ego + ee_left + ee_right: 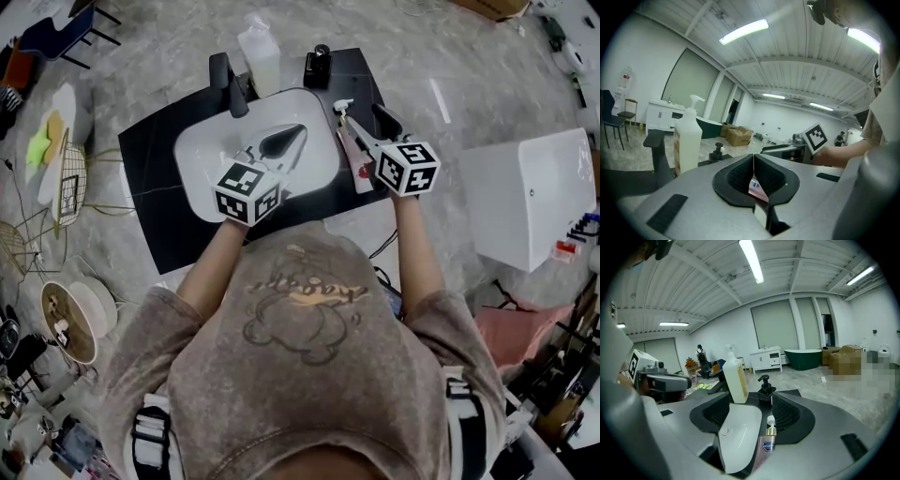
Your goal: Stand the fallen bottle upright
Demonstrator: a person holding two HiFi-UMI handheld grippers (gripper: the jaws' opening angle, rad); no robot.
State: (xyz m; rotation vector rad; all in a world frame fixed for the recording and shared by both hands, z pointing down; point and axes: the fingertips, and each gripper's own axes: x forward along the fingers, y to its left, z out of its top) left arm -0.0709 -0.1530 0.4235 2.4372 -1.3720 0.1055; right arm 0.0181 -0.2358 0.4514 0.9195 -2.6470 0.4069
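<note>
- The fallen bottle (355, 157) lies on its side on the black table (150, 187), just right of the white basin (197, 159), with its pump end pointing away from us.
- It is slim, pink and glossy, with a gold collar and a white pump. We judge it light, fairly stiff, smooth, and apt to slip or roll.
- We judge the mid-body, below the collar, the best hold, not the thin pump.
- The right tool (372, 127) has its jaws wide apart. The bottle shows between them, unpressed.
- The left tool (281, 142) has its jaws together on nothing, above the glazed basin.
</note>
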